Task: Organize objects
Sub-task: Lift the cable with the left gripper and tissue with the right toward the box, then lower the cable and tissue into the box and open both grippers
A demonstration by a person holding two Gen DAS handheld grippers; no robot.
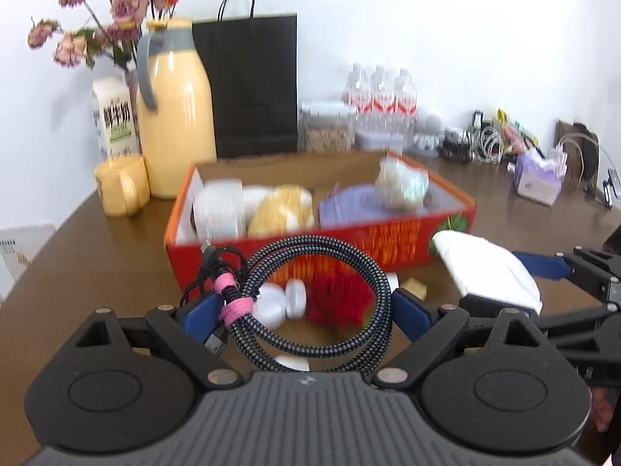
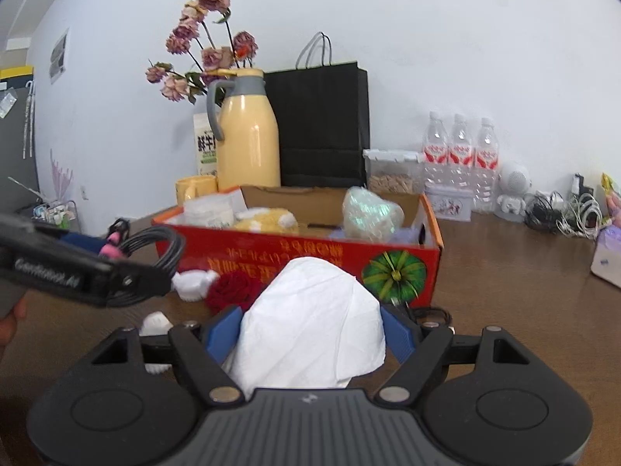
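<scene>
A red cardboard box point(image 1: 349, 240) stands open on the brown table, with a yellow plush, a purple pack and a shiny wrapped bundle point(image 1: 401, 186) inside. My left gripper point(image 1: 306, 303) is shut on a coiled black braided cable point(image 1: 310, 244) with pink ties, held in the air in front of the box. The right wrist view has that cable point(image 2: 170, 246) at the left, above the table. My right gripper point(image 2: 310, 326) is shut on a white soft packet point(image 2: 310, 310), near the box's front wall point(image 2: 310, 248). Below the cable lie white round pieces point(image 1: 279, 303) and a red rose point(image 1: 337, 303).
Behind the box stand a yellow thermos jug point(image 1: 174, 124), a yellow mug point(image 1: 120, 186), a milk carton point(image 1: 114, 116), a black paper bag point(image 1: 256, 85) and dried flowers. Water bottles point(image 1: 382, 93), a clear container, tangled cables point(image 1: 485, 143) and a purple tissue pack point(image 1: 539, 182) line the back right.
</scene>
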